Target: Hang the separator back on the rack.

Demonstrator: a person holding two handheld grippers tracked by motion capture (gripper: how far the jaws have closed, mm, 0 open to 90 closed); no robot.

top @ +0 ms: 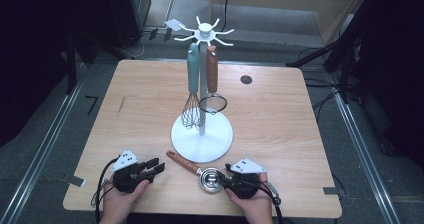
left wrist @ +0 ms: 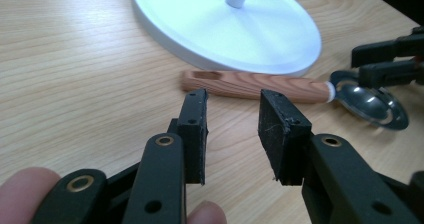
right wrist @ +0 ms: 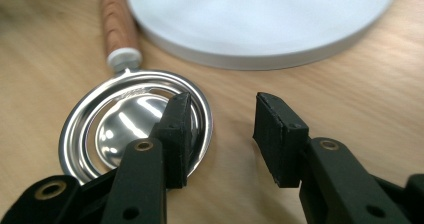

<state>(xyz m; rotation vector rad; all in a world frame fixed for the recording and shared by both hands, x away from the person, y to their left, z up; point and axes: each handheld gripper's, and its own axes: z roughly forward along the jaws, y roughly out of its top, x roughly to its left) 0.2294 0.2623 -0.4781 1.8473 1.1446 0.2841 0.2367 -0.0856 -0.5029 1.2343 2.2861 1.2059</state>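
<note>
A white utensil stand [top: 220,134] rises from the middle of the wooden table, with a teal-handled whisk [top: 193,69] and a wooden-handled strainer [top: 212,69] hanging from its hooks. In front of its base lies a wooden-handled scoop [top: 184,163] with a shiny metal bowl [top: 210,179]. My left gripper [top: 155,165] is at the front left, open and empty, and it points at the scoop's handle [left wrist: 250,84] from a short way off. My right gripper [top: 226,174] is open at the bowl [right wrist: 125,129]. One of its jaws hangs over the bowl's rim without pressing on it.
The stand's round base [left wrist: 225,29] sits just behind the scoop. A dark round hole [top: 246,79] is in the table at the far right. Bits of tape [top: 75,180] mark the front edge. Cables trail from both grippers toward the table's near edge.
</note>
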